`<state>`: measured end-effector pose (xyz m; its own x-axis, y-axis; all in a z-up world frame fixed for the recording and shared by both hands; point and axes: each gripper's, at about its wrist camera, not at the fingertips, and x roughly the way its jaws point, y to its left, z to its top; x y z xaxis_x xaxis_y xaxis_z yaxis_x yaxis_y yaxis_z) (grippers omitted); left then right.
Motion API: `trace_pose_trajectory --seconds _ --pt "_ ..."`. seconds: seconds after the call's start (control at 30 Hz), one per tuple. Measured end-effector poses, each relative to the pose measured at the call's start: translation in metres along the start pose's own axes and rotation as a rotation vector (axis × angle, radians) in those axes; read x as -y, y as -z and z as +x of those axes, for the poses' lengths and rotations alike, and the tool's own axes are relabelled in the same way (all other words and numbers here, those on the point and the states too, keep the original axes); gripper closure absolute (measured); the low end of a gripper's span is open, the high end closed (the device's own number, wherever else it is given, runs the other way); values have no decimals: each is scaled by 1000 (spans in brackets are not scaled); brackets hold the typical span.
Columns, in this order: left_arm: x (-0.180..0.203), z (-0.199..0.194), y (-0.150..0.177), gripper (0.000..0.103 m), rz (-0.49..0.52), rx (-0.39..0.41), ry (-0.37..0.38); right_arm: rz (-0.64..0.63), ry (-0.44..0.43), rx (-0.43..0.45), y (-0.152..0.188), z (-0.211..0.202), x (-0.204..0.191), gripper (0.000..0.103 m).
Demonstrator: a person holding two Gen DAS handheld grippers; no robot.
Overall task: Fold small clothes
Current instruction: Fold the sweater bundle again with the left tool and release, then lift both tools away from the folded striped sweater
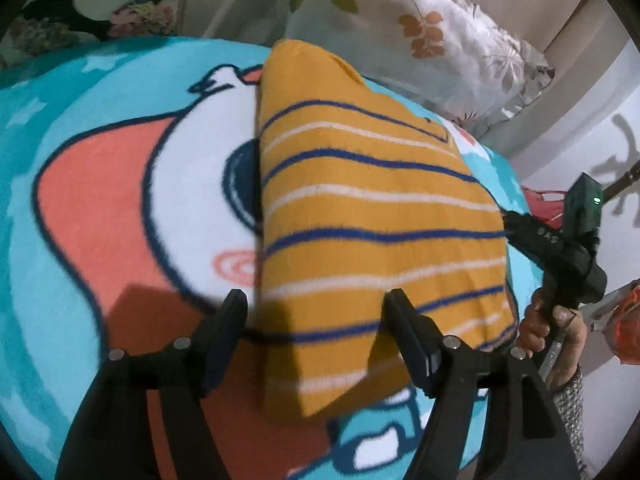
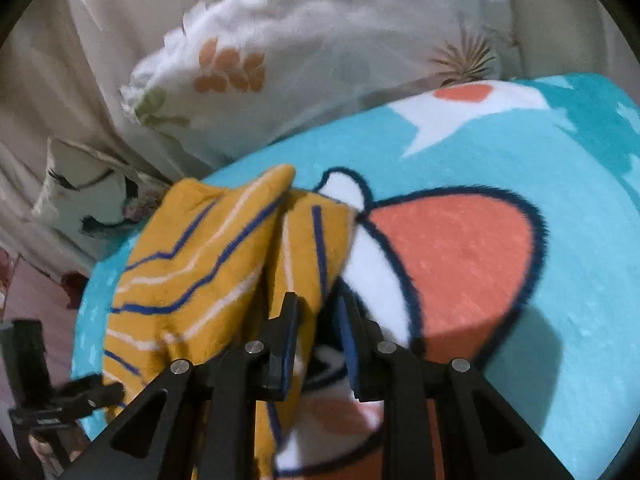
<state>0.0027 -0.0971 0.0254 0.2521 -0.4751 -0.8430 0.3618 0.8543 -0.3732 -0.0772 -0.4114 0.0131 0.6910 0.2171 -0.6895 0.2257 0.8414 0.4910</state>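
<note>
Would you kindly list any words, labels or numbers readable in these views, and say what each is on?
"DAS": uncertain, small pale letters on the right gripper's black body, seen from the left wrist.
Striped garment: no text visible.
Blanket: cartoon print only, no words.
Pillow: leaf pattern, no text.

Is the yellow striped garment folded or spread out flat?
Folded: the yellow striped garment lies doubled on the blanket, layers stacked along its left edge.

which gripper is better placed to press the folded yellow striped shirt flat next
Left, probably. The left gripper is open and hovers right over the flat yellow striped shirt on the blue blanket. The right gripper sits at the shirt's edge, fabric between its fingers, its grip unclear.
</note>
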Motion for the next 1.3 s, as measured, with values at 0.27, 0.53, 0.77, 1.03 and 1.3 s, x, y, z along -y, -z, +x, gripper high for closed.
trace_pose_trajectory --seconds 0.27,0.53,0.77,1.03,1.3 --pt "1 -66 40 24 -10 238 -152 -159 -158 93 6 -46 -81 78" --pt "-5 -131 84 6 -2 502 -428 -221 22 -18 40 6 -98 87" --pt "-1 -172 115 0 16 766 -538 -204 82 -12 67 -5 -82 93" --pt "-20 -179 124 0 -41 737 -457 -255 136 1 95 -20 -84 93" --pt "-20 -148 120 0 -20 608 -490 -278 80 155 88 -62 -125 87"
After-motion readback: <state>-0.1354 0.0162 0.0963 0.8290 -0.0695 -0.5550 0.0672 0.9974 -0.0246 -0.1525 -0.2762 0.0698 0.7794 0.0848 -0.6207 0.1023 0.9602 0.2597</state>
